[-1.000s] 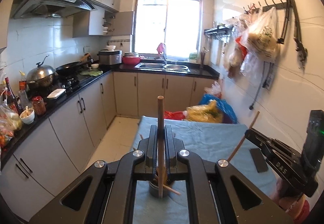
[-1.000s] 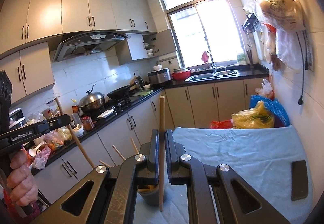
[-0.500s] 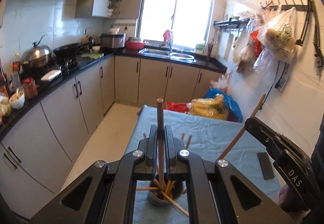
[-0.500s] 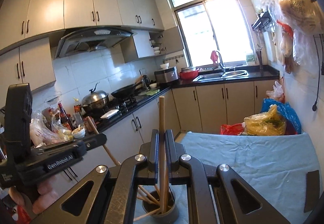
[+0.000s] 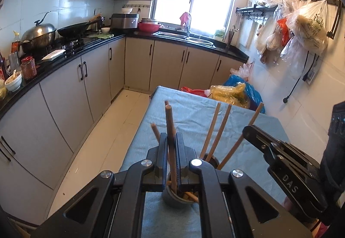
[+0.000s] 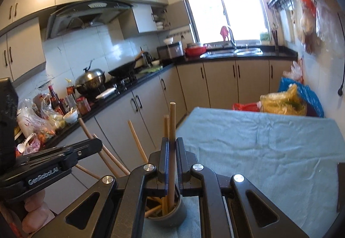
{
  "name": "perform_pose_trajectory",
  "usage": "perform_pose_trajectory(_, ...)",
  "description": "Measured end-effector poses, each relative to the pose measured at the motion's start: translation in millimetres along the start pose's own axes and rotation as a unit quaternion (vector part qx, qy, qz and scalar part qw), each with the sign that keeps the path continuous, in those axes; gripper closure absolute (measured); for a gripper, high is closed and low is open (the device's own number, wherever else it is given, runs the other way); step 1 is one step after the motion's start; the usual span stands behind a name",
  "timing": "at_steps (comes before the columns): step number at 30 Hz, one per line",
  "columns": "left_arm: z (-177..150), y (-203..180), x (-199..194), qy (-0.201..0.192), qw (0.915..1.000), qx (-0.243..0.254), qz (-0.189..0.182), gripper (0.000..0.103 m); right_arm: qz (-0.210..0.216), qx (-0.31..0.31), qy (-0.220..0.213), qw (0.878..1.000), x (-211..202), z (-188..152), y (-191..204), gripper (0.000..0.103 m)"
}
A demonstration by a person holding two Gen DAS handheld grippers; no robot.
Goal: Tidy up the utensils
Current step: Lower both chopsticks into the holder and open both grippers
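Holder (image 5: 175,199) near the table's (image 5: 189,117) front-left edge, open floor (image 5: 112,136) alongside.

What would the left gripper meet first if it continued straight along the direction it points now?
Probably the blue cloth on the table beyond the grey holder. The left gripper, shut on a chopstick, points forward and downward; depth is unclear.

You can read two markings. In your left wrist view, white capitals "DAS" stand on the black side of the right hand-held gripper (image 5: 248,130). In your right wrist view, "GenRobot.AI" stands in white on the side of the left hand-held gripper (image 6: 98,145). Green print on the hanging plastic bag (image 5: 310,27) is too small to read.
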State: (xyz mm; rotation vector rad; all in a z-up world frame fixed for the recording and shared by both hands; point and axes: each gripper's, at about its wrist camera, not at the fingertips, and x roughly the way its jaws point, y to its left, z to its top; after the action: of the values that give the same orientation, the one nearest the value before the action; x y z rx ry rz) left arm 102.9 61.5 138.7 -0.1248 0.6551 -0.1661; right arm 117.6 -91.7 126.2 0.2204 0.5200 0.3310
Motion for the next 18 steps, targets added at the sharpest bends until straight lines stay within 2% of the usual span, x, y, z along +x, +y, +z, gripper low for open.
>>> perform_pose_trajectory(6, -13.8, 5.1, 8.4, 0.010, 0.9999, -0.004, 0.009, 0.096, 0.005, 0.025, 0.030, 0.999, 14.7, -12.4, -11.4, 0.096)
perform_pose_trajectory(18, -18.0, 7.0, 7.1, 0.007, 0.9998, -0.001, 0.020, 0.095, 0.011, 0.028, 0.031, 0.999, 5.4, -10.7, -7.5, 0.096)
